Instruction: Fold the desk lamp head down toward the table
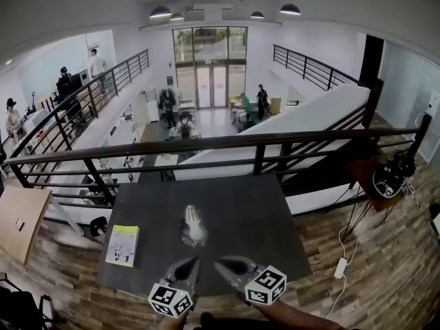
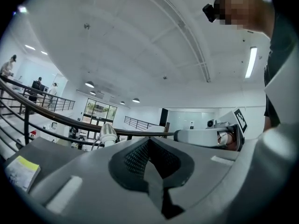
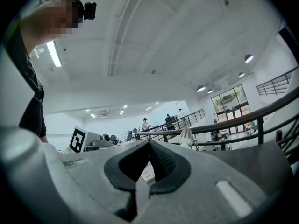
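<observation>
**Table** (image 1: 275, 218): dark grey and rectangular, set against a black railing (image 1: 206, 143) at the edge of a mezzanine, on a wood-plank floor (image 1: 385, 267).

**Desk lamp** (image 1: 193, 225): white. It stands near the middle of the table, ahead of both grippers and apart from them. In the gripper views its ribbed head (image 2: 107, 134) rises upright in front of the railing. No gripper touches it.

**Left gripper** (image 1: 191, 265): low over the near edge of the table and pointing level toward the lamp. The jaws are pressed together with nothing between them. Its marker cube (image 1: 170, 300) sits at the rear.

**Right gripper** (image 1: 225, 264): just beside the left one, at the same near edge. The jaws are pressed together and hold nothing. Its marker cube (image 1: 266, 285) sits behind.

**Booklet** (image 1: 124, 245): yellow and white. It lies flat on the left part of the table, well apart from the lamp.

**Power strip** (image 1: 342, 267): white. It lies on the floor to the right of the table, with its cable trailing.
</observation>
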The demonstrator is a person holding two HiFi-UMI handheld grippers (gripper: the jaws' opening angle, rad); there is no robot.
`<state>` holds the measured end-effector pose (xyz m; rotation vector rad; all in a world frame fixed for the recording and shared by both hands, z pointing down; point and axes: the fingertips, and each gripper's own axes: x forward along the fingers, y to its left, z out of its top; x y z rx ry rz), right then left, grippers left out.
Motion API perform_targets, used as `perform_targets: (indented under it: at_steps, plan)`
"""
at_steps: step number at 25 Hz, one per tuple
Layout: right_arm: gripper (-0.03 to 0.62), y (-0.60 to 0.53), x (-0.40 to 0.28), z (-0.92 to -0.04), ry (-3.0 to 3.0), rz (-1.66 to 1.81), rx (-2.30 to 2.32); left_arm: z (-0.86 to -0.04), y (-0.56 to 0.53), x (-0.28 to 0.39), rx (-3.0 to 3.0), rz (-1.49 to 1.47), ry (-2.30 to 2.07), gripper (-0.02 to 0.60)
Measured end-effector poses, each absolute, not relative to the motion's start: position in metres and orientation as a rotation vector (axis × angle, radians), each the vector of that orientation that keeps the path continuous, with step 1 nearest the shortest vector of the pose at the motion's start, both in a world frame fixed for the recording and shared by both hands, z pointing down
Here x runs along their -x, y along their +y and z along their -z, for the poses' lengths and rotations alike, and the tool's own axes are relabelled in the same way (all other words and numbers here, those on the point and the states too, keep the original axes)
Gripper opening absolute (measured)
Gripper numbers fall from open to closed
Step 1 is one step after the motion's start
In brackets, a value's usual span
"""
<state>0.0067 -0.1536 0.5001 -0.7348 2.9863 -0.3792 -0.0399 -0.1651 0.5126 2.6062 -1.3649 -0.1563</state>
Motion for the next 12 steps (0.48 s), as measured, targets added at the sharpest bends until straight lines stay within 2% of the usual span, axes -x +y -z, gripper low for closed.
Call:
perform_targets:
  at_steps: [12]
  plan:
    - [0.003, -0.197, 0.052, -0.506, 2.969, 0.396, 0.959, -0.509, -0.204, 0.097, -2.69, 0.161, -1.185, 0.002]
